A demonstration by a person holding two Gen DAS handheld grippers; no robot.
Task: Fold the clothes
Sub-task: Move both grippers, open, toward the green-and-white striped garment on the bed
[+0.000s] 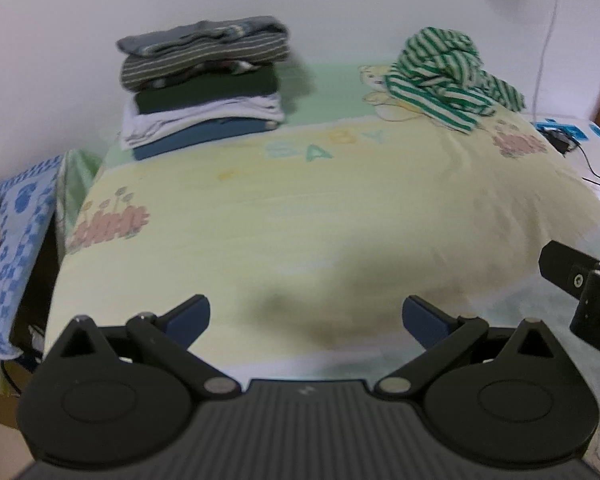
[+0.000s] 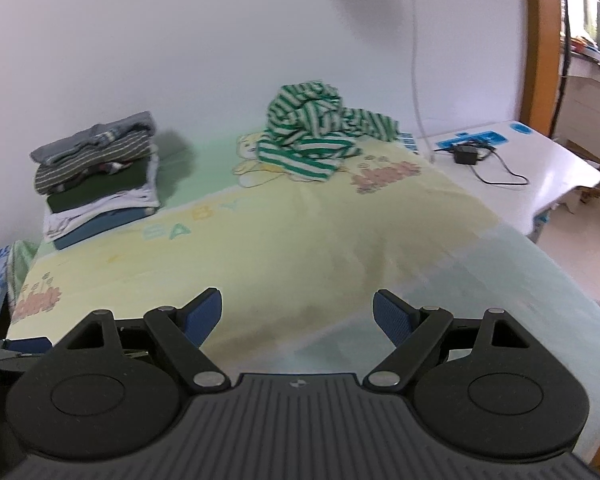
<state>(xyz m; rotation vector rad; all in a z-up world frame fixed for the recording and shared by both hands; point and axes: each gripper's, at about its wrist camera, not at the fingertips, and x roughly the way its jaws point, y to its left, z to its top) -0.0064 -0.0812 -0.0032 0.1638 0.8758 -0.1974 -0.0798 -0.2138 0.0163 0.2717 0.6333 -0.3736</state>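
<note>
Green-and-white striped shirt [image 1: 448, 76] is lying crumpled at the far right of the bed [image 1: 300, 216], beside the folded pile [image 1: 204, 84]. Left gripper [image 1: 306, 318] and right gripper [image 2: 298, 314] are hovering wide apart, empty. Soft, light fabric; likely best pinched at an outer hem.

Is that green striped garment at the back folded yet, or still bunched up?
Still bunched up. The green-and-white striped garment lies in a crumpled, twisted heap, unlike the flat folded stack to its left.

Bed [image 1: 300, 220] bears folded stack [image 1: 204, 88], striped garment [image 1: 444, 76]
</note>
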